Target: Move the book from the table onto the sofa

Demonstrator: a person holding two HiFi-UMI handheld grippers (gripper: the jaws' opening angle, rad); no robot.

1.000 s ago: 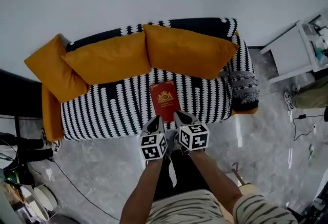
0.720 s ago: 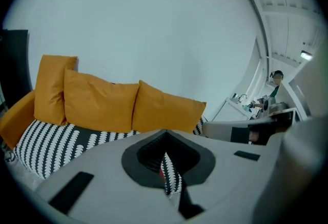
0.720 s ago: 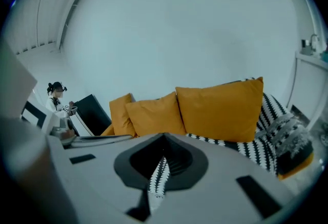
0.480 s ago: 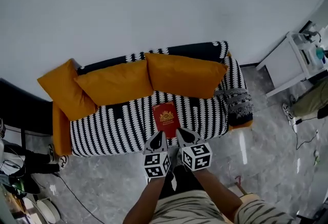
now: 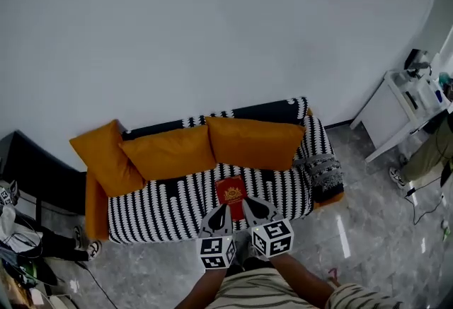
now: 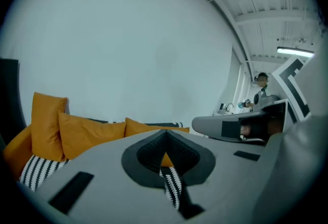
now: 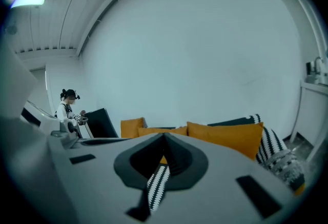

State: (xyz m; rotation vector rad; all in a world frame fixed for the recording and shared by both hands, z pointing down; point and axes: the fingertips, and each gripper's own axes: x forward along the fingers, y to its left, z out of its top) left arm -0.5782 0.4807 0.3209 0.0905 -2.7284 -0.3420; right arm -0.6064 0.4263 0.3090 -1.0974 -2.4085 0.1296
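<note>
The book (image 5: 231, 191) lay flat on the sofa (image 5: 156, 210) seat, at 6 o'clock from the cushions (image 5: 253, 143). At the book's 6 o'clock edge were the left gripper (image 5: 224, 208) and the right gripper (image 5: 248, 203), side by side. Each had its jaws pressed together, pinching nothing.

Living-room mock-up, striped sofa (image 5: 177, 205), orange cushions (image 5: 255, 143), bare wall (image 5: 212, 32)

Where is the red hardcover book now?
Head view, lower centre: the red book lies flat on the seat of the black-and-white striped sofa, just in front of the orange cushions.
</note>
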